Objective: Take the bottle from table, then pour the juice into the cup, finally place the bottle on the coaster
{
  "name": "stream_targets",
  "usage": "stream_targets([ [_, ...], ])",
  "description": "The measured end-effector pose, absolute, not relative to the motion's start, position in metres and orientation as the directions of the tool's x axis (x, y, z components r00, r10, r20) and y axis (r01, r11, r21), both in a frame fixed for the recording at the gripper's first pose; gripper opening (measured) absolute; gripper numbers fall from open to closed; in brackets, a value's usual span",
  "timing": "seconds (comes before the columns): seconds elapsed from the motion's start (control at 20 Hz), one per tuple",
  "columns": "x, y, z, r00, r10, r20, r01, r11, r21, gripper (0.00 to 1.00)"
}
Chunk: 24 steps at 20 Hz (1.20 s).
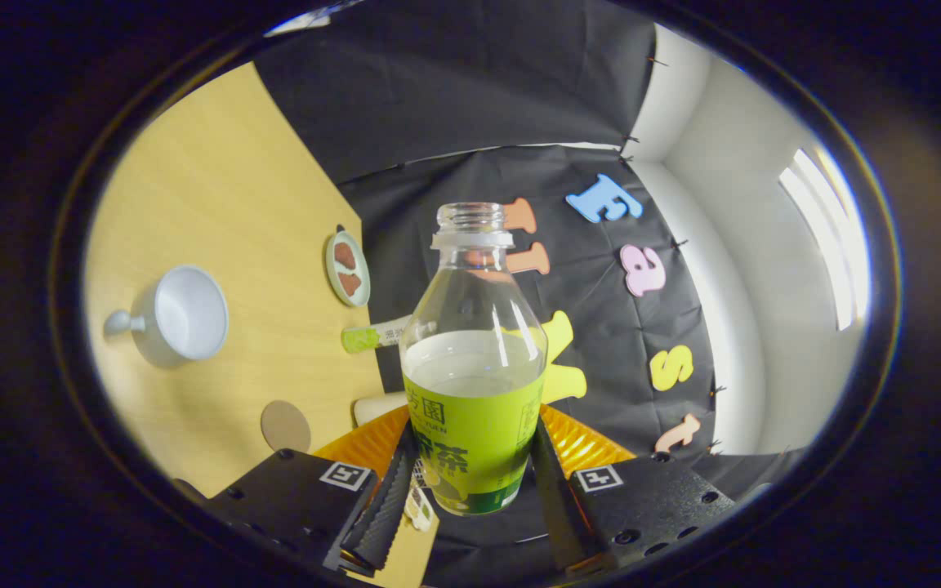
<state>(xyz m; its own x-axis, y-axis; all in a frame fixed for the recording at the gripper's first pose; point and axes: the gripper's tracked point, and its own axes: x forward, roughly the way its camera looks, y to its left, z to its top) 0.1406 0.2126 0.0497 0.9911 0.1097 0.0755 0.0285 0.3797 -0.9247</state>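
Gripper (470, 498) fingers clamped on either side of the uncapped bottle (472, 359), bottle upright between them, lifted off the table (217, 204), cup (180, 314) and round coaster (285, 425) beyond, well apart.

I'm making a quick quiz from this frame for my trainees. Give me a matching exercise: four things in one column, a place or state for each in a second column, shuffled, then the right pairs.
Things:
1. bottle
2. cup
3. gripper
4. coaster

Places or states:
A. round flat disc lying bare on the table, beside the gripper's left finger
B. uncapped, partly filled, held between the fingers
C. empty, standing on the table with its handle pointing away from the bottle
D. shut, both fingers pressing on the green label

Pairs: 1-B, 2-C, 3-D, 4-A
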Motion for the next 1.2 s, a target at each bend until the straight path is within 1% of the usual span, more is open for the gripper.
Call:
stream_targets([
  [0.25, 0.143, 0.206, 0.080, 0.988, 0.139, 0.067, -0.043, 0.664, -0.747, 0.76],
  [0.4, 0.143, 0.197, 0.093, 0.987, 0.157, 0.044, -0.103, 0.810, -0.577, 0.76],
  [0.5, 0.148, 0.193, 0.100, 0.983, 0.182, 0.038, -0.145, 0.878, -0.456, 0.76],
  [0.65, 0.162, 0.186, 0.101, 0.979, 0.202, 0.027, -0.181, 0.924, -0.336, 0.76],
  [0.85, 0.186, 0.190, 0.085, 0.970, 0.242, -0.025, -0.242, 0.950, -0.196, 0.76],
  [1.05, 0.205, 0.189, 0.056, 0.962, 0.267, -0.060, -0.271, 0.960, -0.073, 0.76],
  [1.2, 0.218, 0.194, 0.024, 0.955, 0.277, -0.104, -0.281, 0.959, -0.031, 0.76],
])
